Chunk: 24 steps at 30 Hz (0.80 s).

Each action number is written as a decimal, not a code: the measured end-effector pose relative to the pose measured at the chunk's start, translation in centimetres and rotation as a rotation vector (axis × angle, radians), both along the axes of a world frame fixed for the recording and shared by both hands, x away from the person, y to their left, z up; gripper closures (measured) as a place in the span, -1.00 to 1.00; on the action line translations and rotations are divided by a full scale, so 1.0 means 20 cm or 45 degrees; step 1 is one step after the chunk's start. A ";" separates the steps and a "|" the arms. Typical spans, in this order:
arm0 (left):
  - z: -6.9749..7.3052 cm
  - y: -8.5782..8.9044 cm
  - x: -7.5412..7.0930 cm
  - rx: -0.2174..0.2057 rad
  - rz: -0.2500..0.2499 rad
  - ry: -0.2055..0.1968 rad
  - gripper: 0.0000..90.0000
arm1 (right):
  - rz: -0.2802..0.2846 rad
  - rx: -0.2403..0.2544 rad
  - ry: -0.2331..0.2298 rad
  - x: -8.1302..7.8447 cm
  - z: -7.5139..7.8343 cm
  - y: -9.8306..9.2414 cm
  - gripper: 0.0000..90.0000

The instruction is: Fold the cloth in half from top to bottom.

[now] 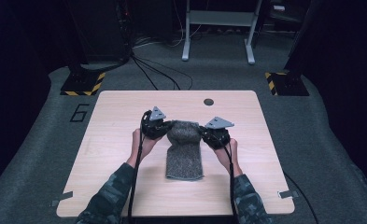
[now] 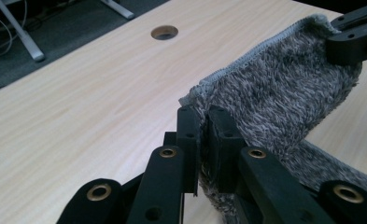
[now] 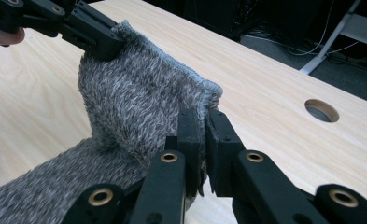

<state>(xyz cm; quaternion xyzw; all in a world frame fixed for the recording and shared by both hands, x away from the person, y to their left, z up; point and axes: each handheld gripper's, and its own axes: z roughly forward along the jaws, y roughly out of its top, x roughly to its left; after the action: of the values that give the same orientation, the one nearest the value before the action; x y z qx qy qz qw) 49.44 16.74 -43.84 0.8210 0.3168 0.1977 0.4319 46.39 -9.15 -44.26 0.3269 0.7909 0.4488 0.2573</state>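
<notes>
From the high view, you hold the left tongs [image 1: 160, 129] and the right tongs [image 1: 210, 135] at the two far corners of a grey fuzzy cloth [image 1: 185, 151], which lies lengthwise on the middle of the counter [image 1: 116, 121]; its near end rests flat while the far end is raised between your hands, apparently so the far edge can be carried over as a fold. A round cable hole [image 1: 208, 101] sits beyond the cloth, well apart from it. In the left gripper view, your left tongs [image 2: 203, 116] are closed tight on one corner of the cloth [image 2: 284, 102] at its stitched hem, fabric pinched between the pads, and the other tongs [image 2: 347, 44] grip the opposite corner, keeping the hem stretched and level. In the right gripper view, your right tongs [image 3: 203, 119] are likewise clamped on the hem corner of the cloth [image 3: 130, 107], with the left tongs [image 3: 95, 39] holding the far corner. The lifted part hangs in a sag between both grips; equal tension should keep the edge straight.
</notes>
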 end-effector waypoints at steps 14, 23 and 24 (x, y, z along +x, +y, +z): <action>-0.13 0.03 -0.15 -0.036 -0.033 0.035 0.82 | 0.032 -0.008 0.041 -0.15 -0.12 0.00 0.89; -0.23 0.03 -0.23 -0.024 -0.071 0.099 0.78 | 0.055 -0.045 0.073 -0.23 -0.20 -0.01 0.87; -0.26 0.03 -0.24 -0.029 -0.078 0.115 0.76 | 0.053 -0.044 0.084 -0.24 -0.23 -0.01 0.86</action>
<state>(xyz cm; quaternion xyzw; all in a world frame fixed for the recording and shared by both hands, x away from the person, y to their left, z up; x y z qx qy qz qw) 44.60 17.37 -48.95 0.8334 0.3128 0.1434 0.4324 41.53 -9.41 -48.79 0.3207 0.8132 0.4293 0.2273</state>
